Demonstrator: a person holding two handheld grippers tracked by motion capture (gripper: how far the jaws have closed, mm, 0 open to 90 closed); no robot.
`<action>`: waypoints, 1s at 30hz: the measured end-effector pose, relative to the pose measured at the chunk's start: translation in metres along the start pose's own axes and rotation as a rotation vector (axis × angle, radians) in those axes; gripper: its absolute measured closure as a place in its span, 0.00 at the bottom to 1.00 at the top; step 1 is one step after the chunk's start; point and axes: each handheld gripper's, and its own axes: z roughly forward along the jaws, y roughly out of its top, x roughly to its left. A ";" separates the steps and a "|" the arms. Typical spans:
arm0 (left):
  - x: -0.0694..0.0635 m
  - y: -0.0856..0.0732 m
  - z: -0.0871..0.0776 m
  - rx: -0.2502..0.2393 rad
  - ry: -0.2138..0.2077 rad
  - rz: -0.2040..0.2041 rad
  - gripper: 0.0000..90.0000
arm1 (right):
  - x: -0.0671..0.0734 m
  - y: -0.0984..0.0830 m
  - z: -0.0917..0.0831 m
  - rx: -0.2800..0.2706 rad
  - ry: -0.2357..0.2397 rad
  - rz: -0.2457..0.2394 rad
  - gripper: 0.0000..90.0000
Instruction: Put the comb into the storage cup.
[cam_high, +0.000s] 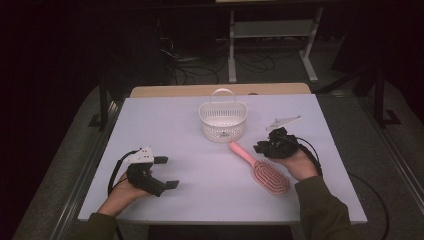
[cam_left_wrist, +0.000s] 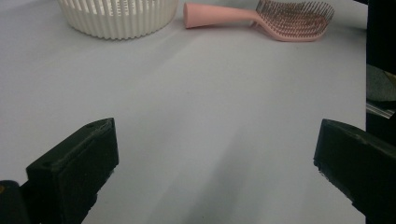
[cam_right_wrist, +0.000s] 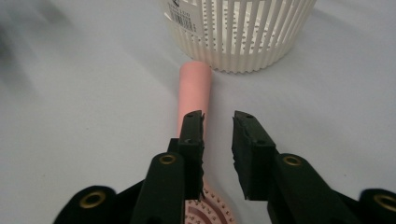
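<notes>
My right claw over the pink hairbrush

My right claw (cam_right_wrist: 218, 122) has its jaws narrowed to a small gap above the hairbrush (cam_right_wrist: 194, 95), handle under the left jaw, nothing gripped. The brush lies right of centre in the high view, its handle tip near the white basket (cam_high: 223, 121). My left claw (cam_high: 169, 172), lower left, stands wide and holds nothing.
</notes>
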 end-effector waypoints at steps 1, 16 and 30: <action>0.000 0.000 0.000 -0.001 0.001 0.000 0.00 | 0.000 0.001 0.001 0.005 0.003 -0.003 0.86; 0.001 0.000 -0.001 -0.005 0.000 0.001 0.00 | -0.001 0.021 0.020 0.043 0.015 -0.028 0.99; 0.000 0.000 -0.001 -0.006 -0.001 0.000 0.00 | -0.007 0.029 0.044 0.101 0.008 -0.033 0.99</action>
